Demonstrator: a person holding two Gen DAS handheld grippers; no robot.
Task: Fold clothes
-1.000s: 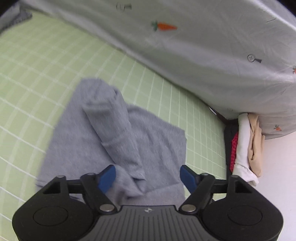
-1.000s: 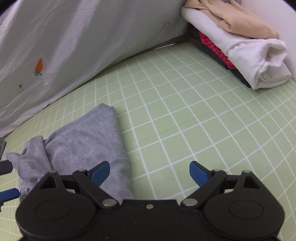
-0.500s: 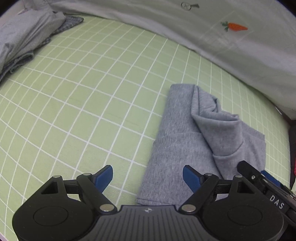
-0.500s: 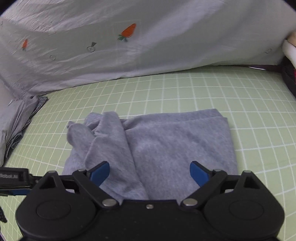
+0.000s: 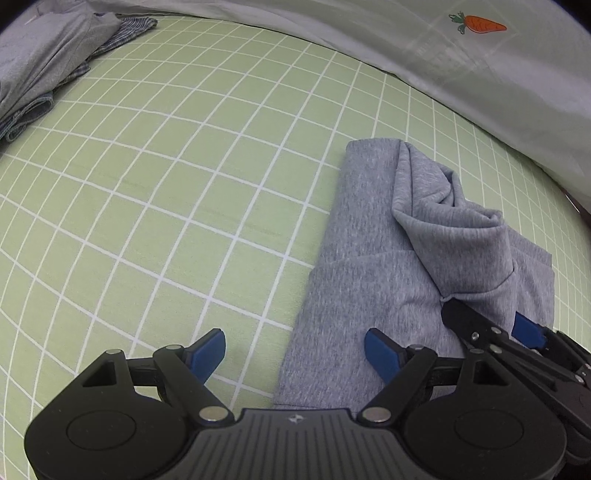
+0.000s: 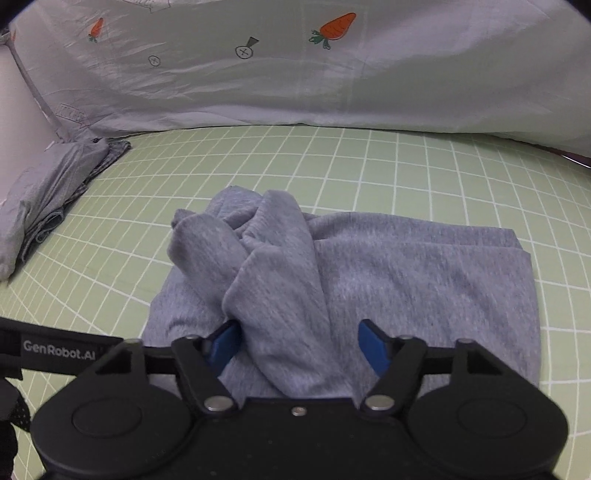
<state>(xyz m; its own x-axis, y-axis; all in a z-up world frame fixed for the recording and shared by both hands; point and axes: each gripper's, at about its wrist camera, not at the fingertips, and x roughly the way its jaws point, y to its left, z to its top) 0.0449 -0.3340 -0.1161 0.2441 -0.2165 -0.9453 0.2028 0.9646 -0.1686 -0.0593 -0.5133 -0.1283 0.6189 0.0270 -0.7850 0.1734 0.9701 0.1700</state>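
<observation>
A pale green surface (image 5: pixel 155 155) ruled with a white grid fills the ground in both views; behind it a light grey sheet (image 6: pixel 295 85) printed with orange carrots (image 6: pixel 334 27) and small line drawings hangs as a creased backdrop; at the far left of the right wrist view a bare pale wall (image 6: pixel 22 99) shows beside a thin grey pole (image 6: pixel 33 92); the light is soft and even.

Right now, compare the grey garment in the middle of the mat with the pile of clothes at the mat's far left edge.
The grey garment lies mid-mat as one piece, partly folded, with a rumpled sleeve on top; the pile sits at the edge, several layers stacked. The garment lies right before the open right gripper; the pile is far from both grippers. Both are greyish and rest on the green grid mat.
</observation>
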